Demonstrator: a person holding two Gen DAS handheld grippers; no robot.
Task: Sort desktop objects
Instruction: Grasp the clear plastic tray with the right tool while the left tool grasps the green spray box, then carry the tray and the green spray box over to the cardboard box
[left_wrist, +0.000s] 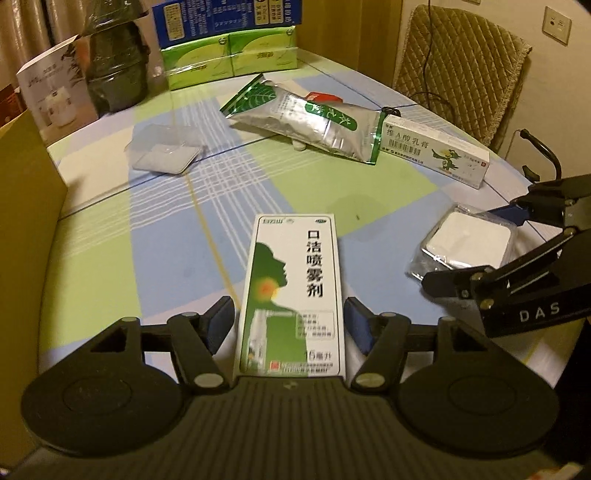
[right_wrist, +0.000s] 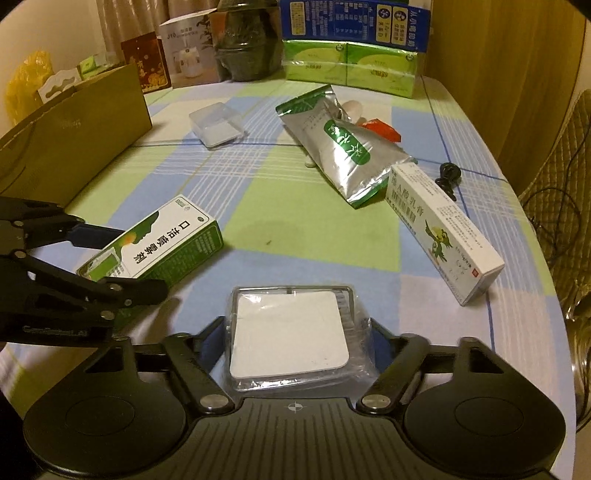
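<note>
A green-and-white spray box (left_wrist: 293, 295) lies on the checked tablecloth between the fingers of my left gripper (left_wrist: 290, 325); the jaws stand wide of it, with gaps on both sides. It also shows in the right wrist view (right_wrist: 159, 245). A flat white pad in clear wrap (right_wrist: 290, 338) lies between the fingers of my right gripper (right_wrist: 291, 347), whose pads sit close to its sides; it also shows in the left wrist view (left_wrist: 467, 242). Contact is not clear.
A silver-green foil pouch (left_wrist: 314, 122), a long white ointment box (left_wrist: 436, 153) and a clear plastic case (left_wrist: 166, 155) lie farther back. A brown cardboard box (right_wrist: 74, 144) stands at the left. Green tissue packs (left_wrist: 229, 59) and a dark bottle (left_wrist: 114, 62) line the back edge.
</note>
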